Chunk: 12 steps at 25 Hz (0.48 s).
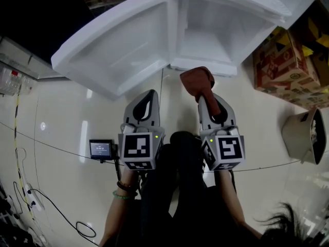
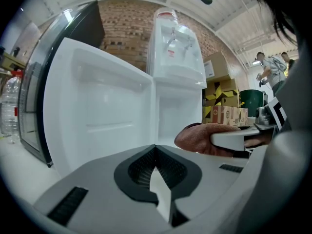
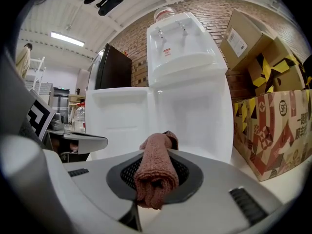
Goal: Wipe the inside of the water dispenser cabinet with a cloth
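Note:
A white water dispenser [image 3: 183, 38] stands ahead with its lower cabinet [image 1: 211, 40] open and the door [image 1: 113, 55] swung out to the left. My right gripper [image 1: 201, 98] is shut on a rolled reddish-brown cloth [image 1: 198, 80], just in front of the cabinet's bottom edge. In the right gripper view the cloth [image 3: 155, 172] lies along the jaws and sticks out past them toward the cabinet [image 3: 195, 116]. My left gripper [image 1: 152, 92] is shut on nothing, beside the right one and facing the door [image 2: 102, 111]. In the left gripper view the cloth [image 2: 195, 138] shows at the right.
Cardboard boxes [image 1: 288, 66] are stacked right of the dispenser. A pale bin [image 1: 303, 135] lies on the floor at the right. A small screen device [image 1: 101, 149] and cables [image 1: 31, 194] are on the floor at the left. A black fridge [image 3: 112, 69] stands left of the dispenser.

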Each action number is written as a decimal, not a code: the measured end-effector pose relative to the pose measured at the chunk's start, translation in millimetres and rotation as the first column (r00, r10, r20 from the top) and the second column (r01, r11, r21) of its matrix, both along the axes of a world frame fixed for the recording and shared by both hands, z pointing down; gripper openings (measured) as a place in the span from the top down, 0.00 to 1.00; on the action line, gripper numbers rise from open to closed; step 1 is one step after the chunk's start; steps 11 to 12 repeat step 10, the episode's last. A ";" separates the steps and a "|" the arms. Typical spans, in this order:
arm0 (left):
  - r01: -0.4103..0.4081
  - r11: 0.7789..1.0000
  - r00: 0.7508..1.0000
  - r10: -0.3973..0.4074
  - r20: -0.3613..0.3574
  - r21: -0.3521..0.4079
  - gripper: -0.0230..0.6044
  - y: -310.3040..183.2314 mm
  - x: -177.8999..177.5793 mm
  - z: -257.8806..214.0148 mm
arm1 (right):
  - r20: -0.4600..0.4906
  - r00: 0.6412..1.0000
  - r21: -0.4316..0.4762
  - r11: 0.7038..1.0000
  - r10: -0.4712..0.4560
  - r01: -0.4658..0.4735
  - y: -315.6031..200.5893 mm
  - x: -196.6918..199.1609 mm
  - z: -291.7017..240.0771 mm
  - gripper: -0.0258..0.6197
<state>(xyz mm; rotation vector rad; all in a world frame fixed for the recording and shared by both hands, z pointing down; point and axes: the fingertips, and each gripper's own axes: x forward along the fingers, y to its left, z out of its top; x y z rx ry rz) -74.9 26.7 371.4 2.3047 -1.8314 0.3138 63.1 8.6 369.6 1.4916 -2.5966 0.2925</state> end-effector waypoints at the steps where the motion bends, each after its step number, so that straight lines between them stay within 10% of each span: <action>1: -0.001 1.000 1.000 0.001 0.001 0.000 0.96 0.1 -0.2 0.7 | -0.001 1.000 -0.002 1.000 -0.001 0.001 0.2 -0.3 0.5 0.85; 12: 0.012 1.000 1.000 -0.012 -0.005 -0.008 0.96 1.1 -5.0 3.7 | 0.000 1.000 -0.015 1.000 -0.007 0.007 1.1 -2.4 4.8 0.85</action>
